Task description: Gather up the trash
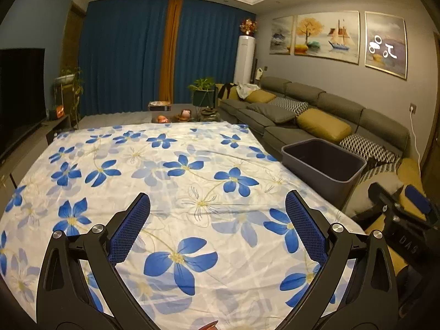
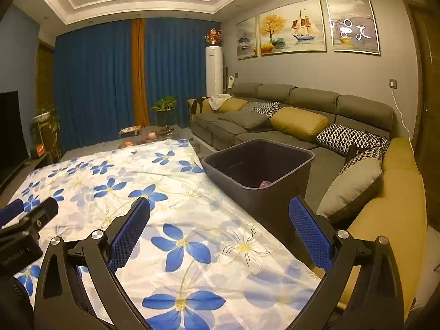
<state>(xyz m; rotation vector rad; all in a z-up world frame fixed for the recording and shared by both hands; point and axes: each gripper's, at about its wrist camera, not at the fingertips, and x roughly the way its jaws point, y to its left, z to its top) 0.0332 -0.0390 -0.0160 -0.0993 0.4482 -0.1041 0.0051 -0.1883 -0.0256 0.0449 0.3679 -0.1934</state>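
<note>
A dark grey bin (image 2: 264, 181) stands at the right edge of the table, which is covered by a white cloth with blue flowers (image 2: 154, 214). A small pink scrap (image 2: 265, 184) lies inside the bin. The bin also shows in the left wrist view (image 1: 324, 170). My left gripper (image 1: 217, 209) is open and empty above the cloth (image 1: 165, 192). My right gripper (image 2: 220, 214) is open and empty, over the cloth's right edge just before the bin. A small reddish thing (image 1: 209, 326) peeks in at the bottom edge of the left wrist view; I cannot tell what it is.
A long grey sofa (image 2: 302, 110) with yellow and patterned cushions runs along the right wall behind the bin. A TV (image 1: 19, 96) stands at the left. Blue curtains, plants and a low table with small items lie at the far end.
</note>
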